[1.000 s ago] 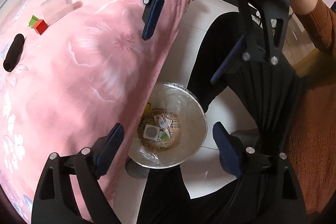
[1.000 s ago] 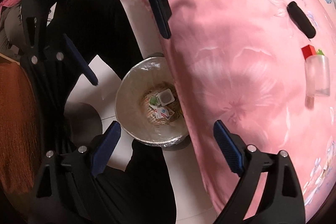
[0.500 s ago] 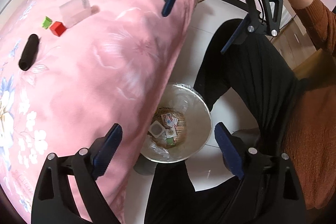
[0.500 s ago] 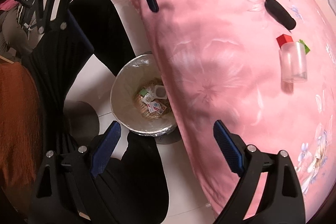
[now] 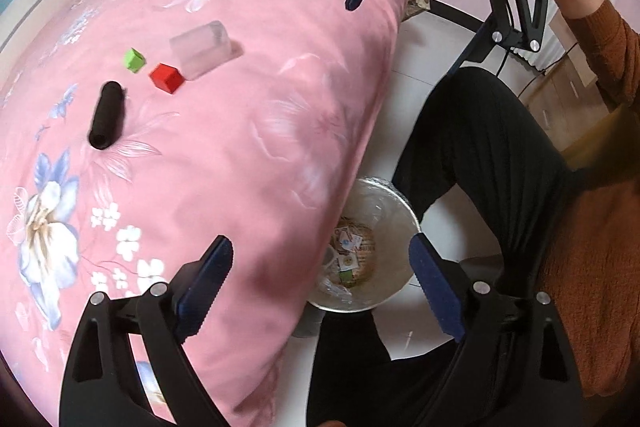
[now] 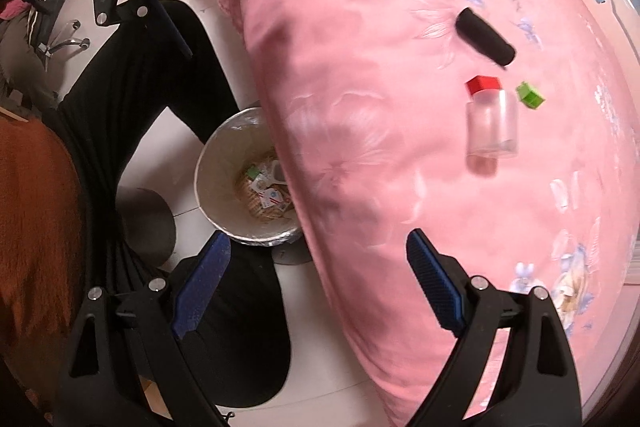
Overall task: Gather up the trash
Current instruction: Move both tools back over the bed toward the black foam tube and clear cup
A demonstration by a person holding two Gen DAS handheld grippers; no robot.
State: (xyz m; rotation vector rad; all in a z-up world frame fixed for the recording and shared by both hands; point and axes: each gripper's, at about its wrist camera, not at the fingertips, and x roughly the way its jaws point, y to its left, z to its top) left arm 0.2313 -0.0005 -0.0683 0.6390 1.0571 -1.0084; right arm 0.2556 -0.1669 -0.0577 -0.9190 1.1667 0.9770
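- Small wrappers already lie in the lined bin (image 5: 372, 251) on the floor by the bed's (image 5: 240, 131) edge.
- Left gripper (image 5: 320, 279) and right gripper (image 6: 316, 279): jaws wide, empty.
- Left on the bed mid-cover: black tube (image 5: 106, 115), red cube (image 5: 166, 78), green cube (image 5: 134, 59), clear jar (image 5: 202, 49).

The right claw (image 6: 316, 283) gapes empty above the bin (image 6: 224, 163). A clear jar (image 6: 492, 125) lies on the pink bed (image 6: 360, 107).

Lined trash bin (image 5: 394, 201) upright on the floor beside the bed, holding small wrappers (image 5: 349, 247). On the pink bedspread: clear jar (image 5: 199, 49) on its side, red cube (image 5: 166, 77), green cube (image 5: 134, 59), black cylinder (image 5: 106, 121).
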